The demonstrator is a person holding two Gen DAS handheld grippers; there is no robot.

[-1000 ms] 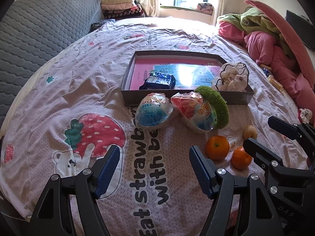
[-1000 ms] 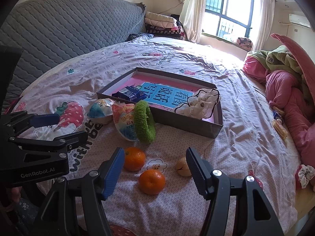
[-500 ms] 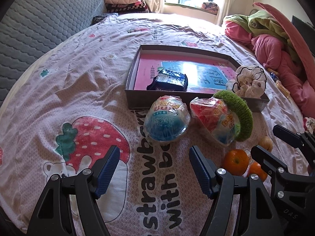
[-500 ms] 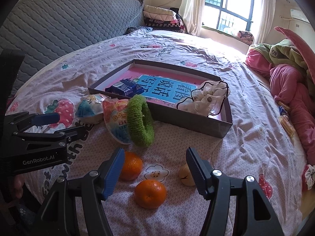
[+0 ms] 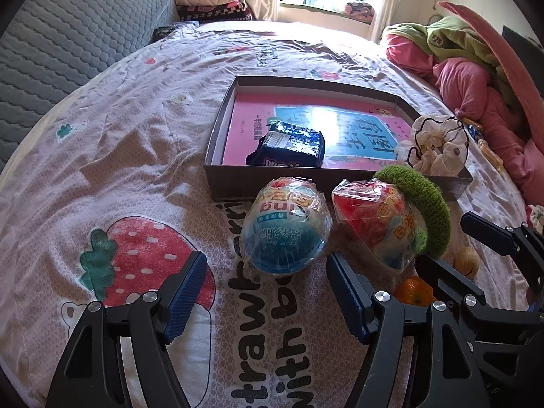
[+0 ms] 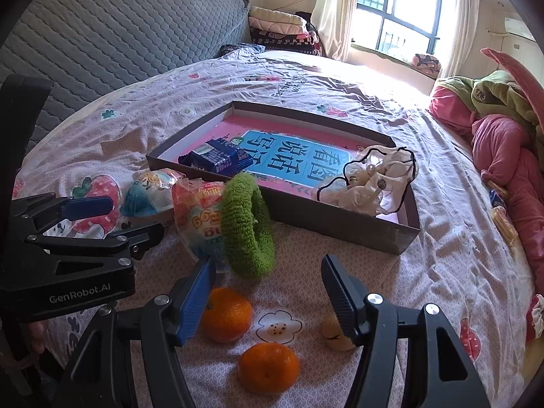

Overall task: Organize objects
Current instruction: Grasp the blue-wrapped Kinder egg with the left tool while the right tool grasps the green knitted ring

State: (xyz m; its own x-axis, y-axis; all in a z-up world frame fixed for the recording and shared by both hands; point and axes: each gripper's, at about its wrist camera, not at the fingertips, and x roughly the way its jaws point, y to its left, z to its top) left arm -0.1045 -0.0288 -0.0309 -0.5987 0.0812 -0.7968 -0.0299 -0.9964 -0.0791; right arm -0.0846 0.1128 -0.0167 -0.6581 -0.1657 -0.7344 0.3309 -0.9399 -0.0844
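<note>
Blue snack ball [image 5: 285, 234] just beyond left jaws

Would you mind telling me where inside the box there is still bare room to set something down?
The box has a wide bare stretch across its middle and back, between the dark blue snack packet near the left front and the white scrunchie in the right front corner. Just outside the front wall it is crowded: two wrapped bowls and the green scrunchie.
</note>
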